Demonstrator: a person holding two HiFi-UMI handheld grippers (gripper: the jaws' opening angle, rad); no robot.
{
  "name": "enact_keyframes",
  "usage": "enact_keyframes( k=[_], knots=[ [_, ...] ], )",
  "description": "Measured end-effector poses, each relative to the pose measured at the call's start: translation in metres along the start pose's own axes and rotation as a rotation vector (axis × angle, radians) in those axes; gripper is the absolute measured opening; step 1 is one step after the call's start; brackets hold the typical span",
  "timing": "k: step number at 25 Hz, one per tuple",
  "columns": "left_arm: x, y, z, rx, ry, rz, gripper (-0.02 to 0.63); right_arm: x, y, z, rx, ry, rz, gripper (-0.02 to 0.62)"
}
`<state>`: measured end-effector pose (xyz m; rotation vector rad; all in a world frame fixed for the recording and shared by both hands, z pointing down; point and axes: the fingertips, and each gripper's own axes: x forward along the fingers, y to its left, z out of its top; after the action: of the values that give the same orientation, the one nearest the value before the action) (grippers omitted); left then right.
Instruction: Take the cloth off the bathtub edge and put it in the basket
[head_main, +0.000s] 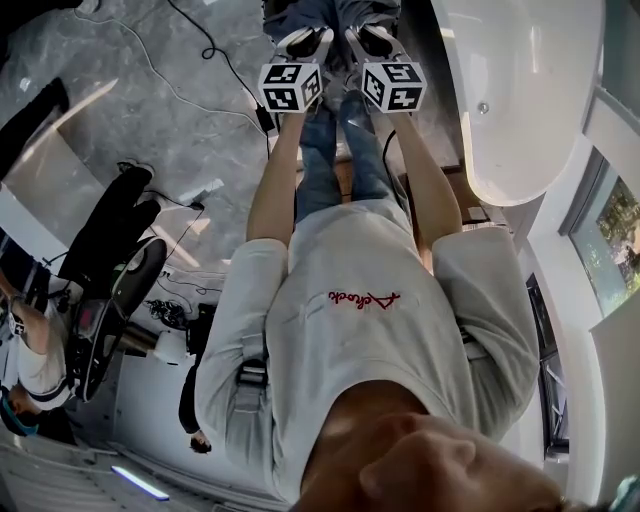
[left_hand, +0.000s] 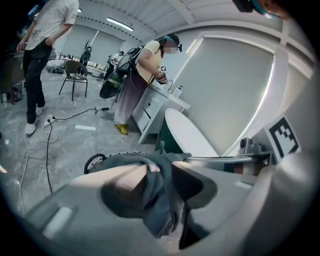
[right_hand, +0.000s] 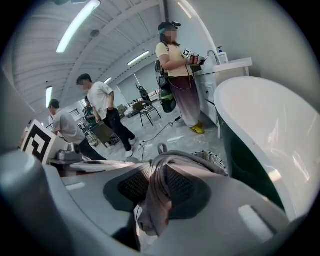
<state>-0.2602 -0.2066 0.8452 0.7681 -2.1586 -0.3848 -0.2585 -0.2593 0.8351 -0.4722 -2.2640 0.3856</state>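
A grey cloth (left_hand: 159, 192) hangs bunched between the jaws of my left gripper (left_hand: 165, 180), and its pads press on it. In the right gripper view the same cloth (right_hand: 156, 197) is pinched in a narrow fold between the mesh pads of my right gripper (right_hand: 159, 185). Just beyond the jaws, low on the floor, stands the wire basket (right_hand: 211, 159), whose rim (left_hand: 105, 157) also shows in the left gripper view. The white bathtub (right_hand: 270, 125) rises at the right. The head view shows both marker cubes side by side, left (head_main: 291, 86) and right (head_main: 394, 85), beside the tub (head_main: 505, 110).
A person (right_hand: 177, 75) stands at a white vanity (left_hand: 155, 107) past the tub's end. Other people (right_hand: 102, 107) stand on the grey floor near a chair (left_hand: 75, 75). Cables (left_hand: 47, 135) trail over the floor.
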Motion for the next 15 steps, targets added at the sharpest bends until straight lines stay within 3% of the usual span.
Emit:
enact_keyframes(
  k=[1, 2, 3, 4, 15],
  knots=[
    [0.003, 0.001, -0.005, -0.002, 0.023, 0.01, 0.237, 0.001, -0.005, -0.003, 0.006, 0.014, -0.023, 0.138],
    [0.005, 0.004, -0.01, -0.006, 0.046, 0.024, 0.31, 0.002, -0.01, -0.006, 0.013, 0.024, -0.044, 0.161],
    [0.005, 0.006, -0.014, -0.004, 0.059, 0.039, 0.328, 0.002, -0.013, -0.008, 0.017, 0.028, -0.057, 0.209],
    [0.004, 0.008, -0.017, 0.005, 0.063, 0.054, 0.328, 0.002, -0.015, -0.01, 0.018, 0.031, -0.061, 0.245],
    [-0.006, 0.005, 0.001, 0.053, 0.021, 0.073, 0.35, -0.008, -0.01, 0.006, -0.009, -0.017, -0.052, 0.222]
  ],
)
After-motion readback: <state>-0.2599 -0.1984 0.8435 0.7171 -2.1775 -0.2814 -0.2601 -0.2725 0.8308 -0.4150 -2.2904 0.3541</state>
